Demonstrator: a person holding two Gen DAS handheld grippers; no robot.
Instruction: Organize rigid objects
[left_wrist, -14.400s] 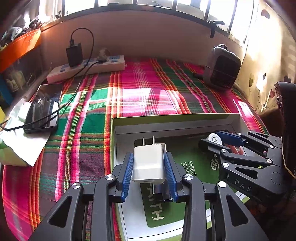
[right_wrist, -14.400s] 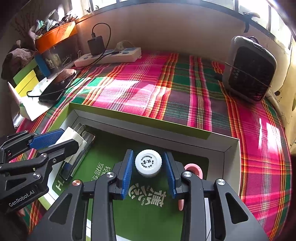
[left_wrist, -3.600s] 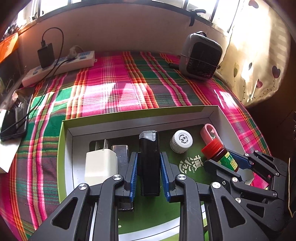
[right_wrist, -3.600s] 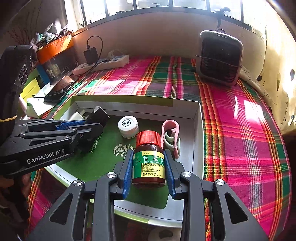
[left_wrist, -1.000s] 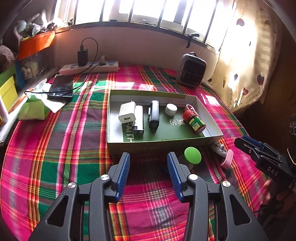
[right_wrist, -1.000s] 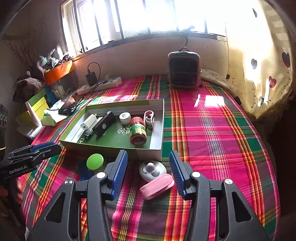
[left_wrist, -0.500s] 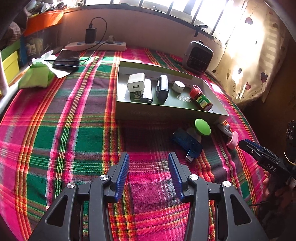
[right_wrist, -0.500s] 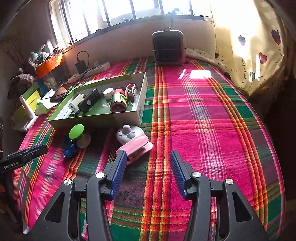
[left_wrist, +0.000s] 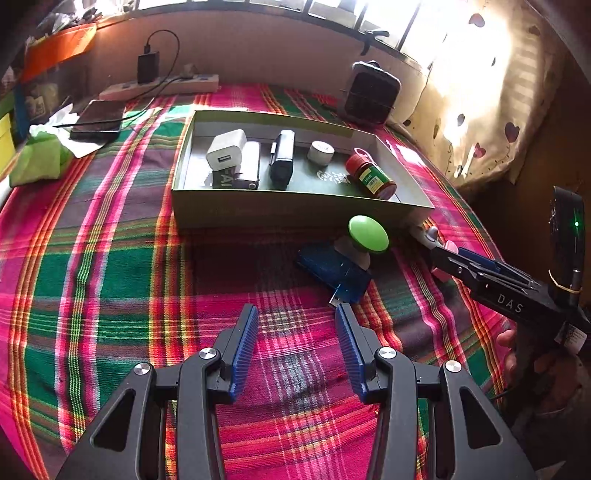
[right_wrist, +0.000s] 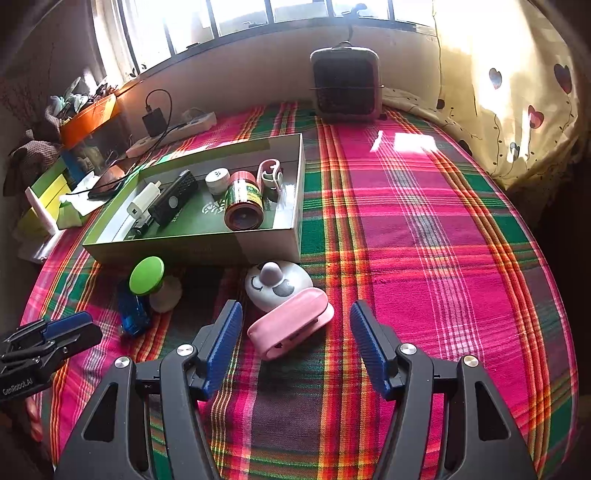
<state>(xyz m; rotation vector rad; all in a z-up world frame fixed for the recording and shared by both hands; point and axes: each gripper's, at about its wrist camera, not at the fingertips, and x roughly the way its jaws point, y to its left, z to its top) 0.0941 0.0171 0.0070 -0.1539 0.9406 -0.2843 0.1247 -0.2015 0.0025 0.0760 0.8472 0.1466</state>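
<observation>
A green box (left_wrist: 295, 212) (right_wrist: 192, 245) holds a white charger (left_wrist: 226, 149), a black device (left_wrist: 282, 155), a white cap (left_wrist: 320, 152), a red-capped bottle (left_wrist: 371, 179) (right_wrist: 243, 201) and a pink clip (right_wrist: 269, 173). In front of it lie a blue USB stick (left_wrist: 334, 271) (right_wrist: 133, 308), a green-topped knob (left_wrist: 368, 234) (right_wrist: 146, 275), a white round piece (right_wrist: 277, 286) and a pink clamshell case (right_wrist: 291, 319). My left gripper (left_wrist: 295, 325) is open and empty, just short of the USB stick. My right gripper (right_wrist: 295, 323) is open, its jaws on either side of the pink case.
A small heater (right_wrist: 345, 86) stands at the back. A power strip with a charger (left_wrist: 162, 83), a phone (left_wrist: 98, 120) and a green cloth (left_wrist: 37, 158) lie at the back left. The plaid cloth (right_wrist: 424, 240) is bare to the right.
Both grippers have moved forward and lower toward the loose items in front of the box. The pink case now lies between my right jaws. Both stay open.
</observation>
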